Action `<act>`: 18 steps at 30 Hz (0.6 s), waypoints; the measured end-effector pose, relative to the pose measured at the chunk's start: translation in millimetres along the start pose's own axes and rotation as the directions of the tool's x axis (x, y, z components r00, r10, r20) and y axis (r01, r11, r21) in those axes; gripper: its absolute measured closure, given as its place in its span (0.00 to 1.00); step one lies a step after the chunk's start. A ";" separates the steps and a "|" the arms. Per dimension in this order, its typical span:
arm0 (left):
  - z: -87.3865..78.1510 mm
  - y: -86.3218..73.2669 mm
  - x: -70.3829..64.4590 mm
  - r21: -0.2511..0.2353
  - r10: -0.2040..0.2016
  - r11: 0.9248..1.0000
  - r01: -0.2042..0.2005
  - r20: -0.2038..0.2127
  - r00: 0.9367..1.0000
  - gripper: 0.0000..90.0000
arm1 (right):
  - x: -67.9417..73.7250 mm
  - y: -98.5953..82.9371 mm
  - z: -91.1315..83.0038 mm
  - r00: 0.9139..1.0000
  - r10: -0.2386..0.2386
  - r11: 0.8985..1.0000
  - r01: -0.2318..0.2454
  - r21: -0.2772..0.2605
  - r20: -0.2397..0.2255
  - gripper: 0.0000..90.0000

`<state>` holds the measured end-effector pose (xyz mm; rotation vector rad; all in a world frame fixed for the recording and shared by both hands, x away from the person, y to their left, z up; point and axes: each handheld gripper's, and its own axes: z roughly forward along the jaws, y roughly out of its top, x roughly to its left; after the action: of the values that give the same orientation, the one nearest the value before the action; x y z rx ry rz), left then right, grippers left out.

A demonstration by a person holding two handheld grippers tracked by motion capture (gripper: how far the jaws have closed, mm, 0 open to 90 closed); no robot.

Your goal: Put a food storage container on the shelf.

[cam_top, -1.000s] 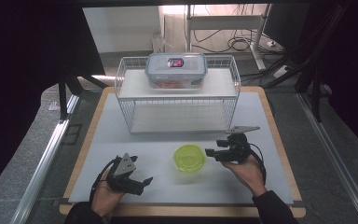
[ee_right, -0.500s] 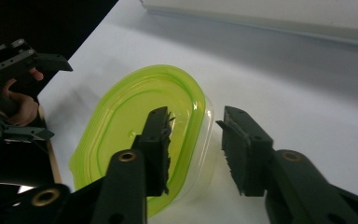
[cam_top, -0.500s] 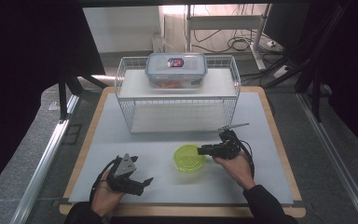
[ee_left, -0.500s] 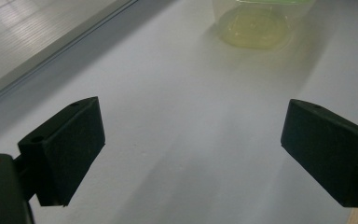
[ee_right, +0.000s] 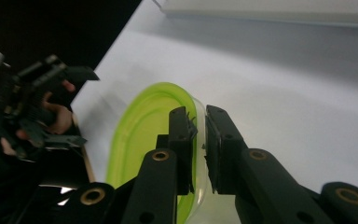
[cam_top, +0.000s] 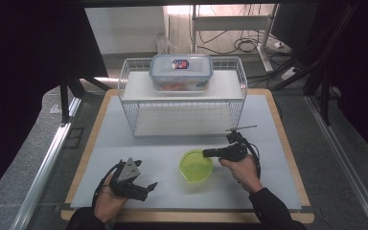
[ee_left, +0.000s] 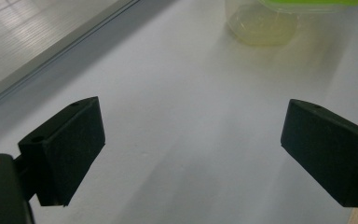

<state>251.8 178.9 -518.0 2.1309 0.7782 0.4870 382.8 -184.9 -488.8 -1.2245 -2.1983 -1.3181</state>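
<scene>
Left claw (cam_top: 146, 185) rests low on the counter (cam_top: 139, 158) at the near left, jaws spread wide with nothing between them. In its own view the bare white surface lies between the two pads, and the green bowl (ee_left: 279, 18) sits beyond, well ahead.

Right claw (cam_top: 207, 153) at the near right reaches in from the right side of the green bowl (cam_top: 196, 165). In the right gripper view the jaws stand pinched on the bowl's right wall, one jaw inside the rim (ee_right: 193, 119), one outside. The bowl sits on the counter, just in front of the wire rack (cam_top: 182, 103).

Step in hand, by my reading: securing the bowl by its rim, ahead of a lift. The next move calls for a level lift, grip kept firm, since a thin rim pinch may let the bowl tilt.

Farther back, a lidded clear box (cam_top: 181, 72) stands on the rack's upper shelf.
</scene>
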 end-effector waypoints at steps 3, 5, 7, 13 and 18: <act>0.0 0.2 -0.2 -0.001 0.002 1.000 -0.002 -0.001 1.000 0.07 | 1.7 1.4 -2.9 1.000 -0.013 1.000 0.013 -0.010 0.012 0.92; 0.0 0.1 -0.2 -0.001 0.003 1.000 -0.003 -0.001 1.000 0.07 | 1.7 1.8 -4.8 1.000 -0.002 1.000 0.002 -0.013 -0.002 0.92; 0.1 0.2 -0.3 -0.001 0.003 1.000 -0.003 -0.001 1.000 0.07 | 1.6 2.2 -6.2 1.000 0.008 1.000 -0.008 -0.021 -0.017 0.93; -0.3 0.3 -0.4 -0.004 0.005 1.000 -0.005 -0.003 1.000 0.07 | 6.6 6.1 -12.7 1.000 0.000 0.999 0.000 -0.041 -0.012 0.93; -0.2 0.4 -0.6 -0.004 0.005 1.000 -0.005 -0.003 1.000 0.07 | 9.6 9.8 -18.2 1.000 -0.001 0.998 0.000 -0.058 -0.022 0.93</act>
<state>251.4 178.4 -517.7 2.1295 0.7726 0.4937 382.0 -192.9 -467.5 -1.2237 -2.1592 -1.3984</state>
